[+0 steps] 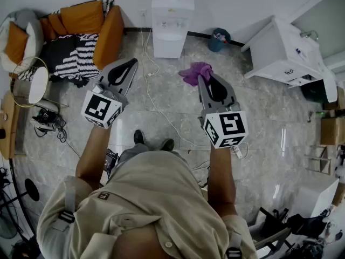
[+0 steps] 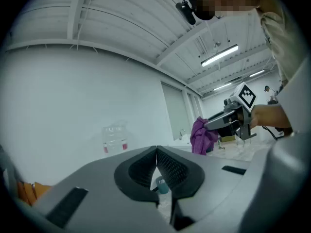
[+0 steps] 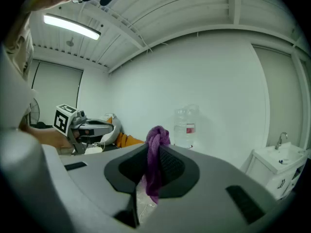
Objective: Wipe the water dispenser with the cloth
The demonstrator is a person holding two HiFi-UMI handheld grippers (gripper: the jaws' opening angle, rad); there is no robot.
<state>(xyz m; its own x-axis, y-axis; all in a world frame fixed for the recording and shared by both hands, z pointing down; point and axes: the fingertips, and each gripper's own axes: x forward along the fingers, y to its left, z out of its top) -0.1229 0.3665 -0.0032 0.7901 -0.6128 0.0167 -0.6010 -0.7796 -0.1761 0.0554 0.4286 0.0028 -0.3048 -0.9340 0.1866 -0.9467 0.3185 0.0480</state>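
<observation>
Purple cloth (image 1: 195, 72) sits bunched in your right gripper (image 1: 201, 80): its jaws are clamped on a fold, and the loose end hangs down between them. Your left gripper (image 1: 132, 63) carries nothing, and its jaws are pressed together at the tips. The white water dispenser (image 1: 171, 28) stands ahead against the wall (image 1: 232, 4) with its bottle (image 3: 185, 125) on top, well apart from both grippers, and the cloth is not touching it. You look to be on the approach, with wiping not yet begun. The next move likely calls for stepping closer across the floor (image 1: 259, 123), then laying the cloth flat on the dispenser's top or front panel before you stroke.
</observation>
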